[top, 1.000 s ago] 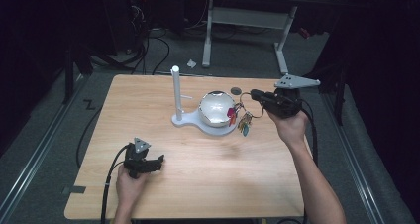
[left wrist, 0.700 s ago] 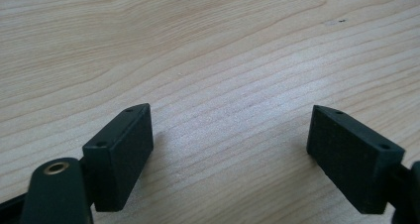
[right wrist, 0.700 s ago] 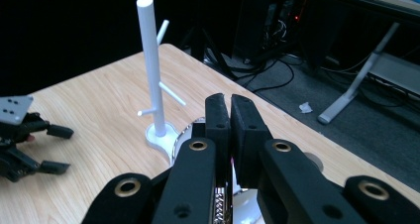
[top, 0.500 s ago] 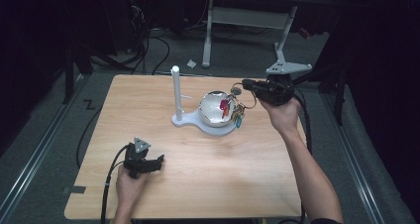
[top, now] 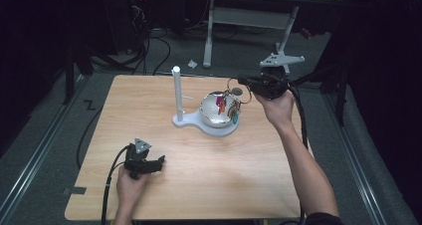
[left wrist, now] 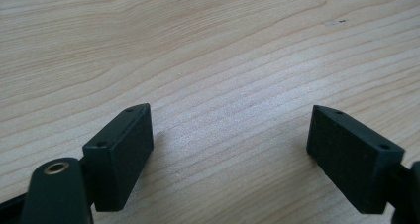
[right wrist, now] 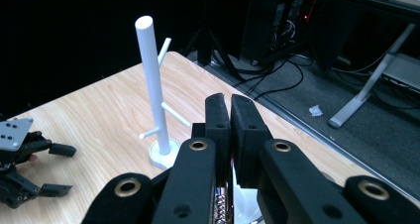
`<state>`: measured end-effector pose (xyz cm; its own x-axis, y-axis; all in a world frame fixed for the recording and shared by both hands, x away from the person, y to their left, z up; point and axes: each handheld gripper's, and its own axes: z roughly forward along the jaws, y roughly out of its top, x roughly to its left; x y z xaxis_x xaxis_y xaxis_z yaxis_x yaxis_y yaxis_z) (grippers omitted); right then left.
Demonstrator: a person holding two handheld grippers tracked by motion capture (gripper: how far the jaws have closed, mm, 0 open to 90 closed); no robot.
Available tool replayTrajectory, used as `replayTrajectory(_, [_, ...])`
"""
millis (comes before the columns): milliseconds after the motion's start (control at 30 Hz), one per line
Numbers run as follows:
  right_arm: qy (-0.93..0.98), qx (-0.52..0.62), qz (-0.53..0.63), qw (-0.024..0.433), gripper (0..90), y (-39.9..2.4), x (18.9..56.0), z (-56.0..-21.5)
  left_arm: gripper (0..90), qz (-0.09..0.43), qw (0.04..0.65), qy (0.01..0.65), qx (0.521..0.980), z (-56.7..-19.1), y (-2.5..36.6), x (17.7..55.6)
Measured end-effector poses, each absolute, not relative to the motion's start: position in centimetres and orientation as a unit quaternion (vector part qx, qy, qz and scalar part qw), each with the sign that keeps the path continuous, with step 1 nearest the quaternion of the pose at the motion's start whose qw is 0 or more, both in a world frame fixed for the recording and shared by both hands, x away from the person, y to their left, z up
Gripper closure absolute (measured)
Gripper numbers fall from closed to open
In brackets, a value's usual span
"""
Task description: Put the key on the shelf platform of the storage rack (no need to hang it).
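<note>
At the near left of the wooden table (top: 164, 205) the left gripper (top: 160, 163) rests in the person's left hand (top: 130, 186), its jaws spread wide with nothing between them; in the left gripper view the two black pads (left wrist: 121, 152) stand far apart over bare wood grain; a black cable (top: 110, 185) trails from it past the table's near edge; further right, near the middle of the table, a white stand (top: 176, 93) rises upright from a flat white base, with thin pegs branching off its post, seen close in the right gripper view (right wrist: 152, 92); on the same base, just to the right of the post, sits a shiny round bowl (top: 211, 111); a bunch of keys (top: 228, 105) with red, orange and teal tags hangs over the bowl's right rim, its ring reaching up to the right gripper (top: 243, 79); that gripper, held in the right hand (top: 276, 108) above the table's far right, points leftward with its jaws pressed nearly together, pinching the key ring, the pads (right wrist: 218, 122) almost touching in its own view.
</note>
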<state>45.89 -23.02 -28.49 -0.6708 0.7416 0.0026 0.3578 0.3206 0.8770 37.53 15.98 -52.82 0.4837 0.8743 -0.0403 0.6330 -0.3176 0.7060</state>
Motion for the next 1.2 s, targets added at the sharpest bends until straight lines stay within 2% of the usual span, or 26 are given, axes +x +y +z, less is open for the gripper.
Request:
replayTrajectory(567, [0.786, 0.365, 0.457, 0.201, 87.6, -21.6, 48.6, -29.9, 18.6, 0.178, 0.340, 0.477, 0.791, -52.8, 16.0, 37.5])
replayTrajectory(1200, [0.801, 0.370, 0.431, 0.189, 87.5, -19.9, 50.2, -33.2, 18.6, 0.178, 0.339, 0.476, 0.791, -52.8, 16.0, 37.5])
